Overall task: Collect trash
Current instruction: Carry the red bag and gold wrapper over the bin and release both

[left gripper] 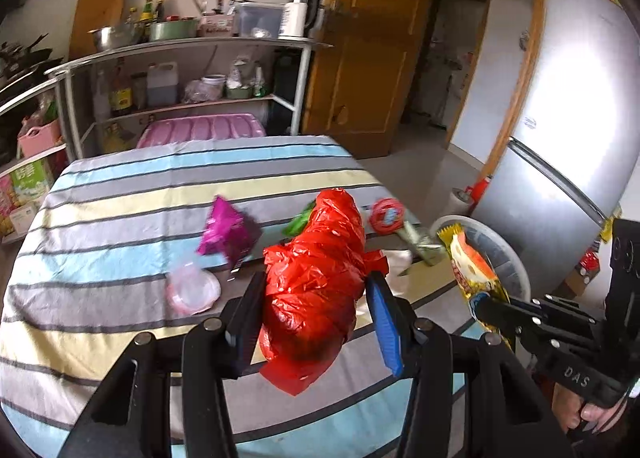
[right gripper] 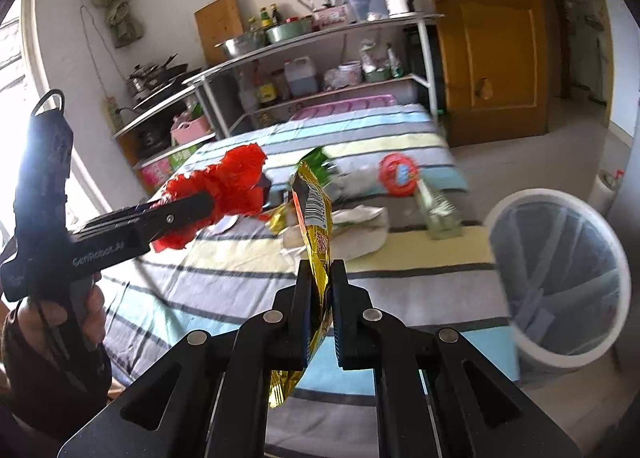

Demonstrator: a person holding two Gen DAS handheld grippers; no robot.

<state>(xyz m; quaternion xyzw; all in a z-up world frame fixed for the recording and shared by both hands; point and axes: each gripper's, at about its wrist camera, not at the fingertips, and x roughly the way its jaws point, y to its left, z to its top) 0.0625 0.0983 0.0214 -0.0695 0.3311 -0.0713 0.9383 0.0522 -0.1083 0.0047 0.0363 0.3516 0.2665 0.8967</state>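
Note:
My left gripper [left gripper: 316, 282] is shut on a crumpled red plastic bag [left gripper: 320, 270] and holds it above the striped table [left gripper: 120, 225]. In the right wrist view the red bag [right gripper: 228, 185] and the left gripper [right gripper: 200, 203] show at the left. My right gripper [right gripper: 322, 270] is shut on a gold snack wrapper [right gripper: 316, 217], held upright above the table's near edge. In the left wrist view that wrapper [left gripper: 472, 270] hangs in front of a white trash bin [left gripper: 508, 258]. The bin [right gripper: 560, 274] stands on the floor right of the table.
On the table lie a purple wrapper [left gripper: 228, 232], a clear plastic lid [left gripper: 192, 290], a green wrapper [left gripper: 298, 221], a red round lid [left gripper: 386, 215], white crumpled paper [right gripper: 356, 230] and a greenish packet [right gripper: 438, 213]. Shelves stand behind the table, a fridge [left gripper: 560, 137] at the right.

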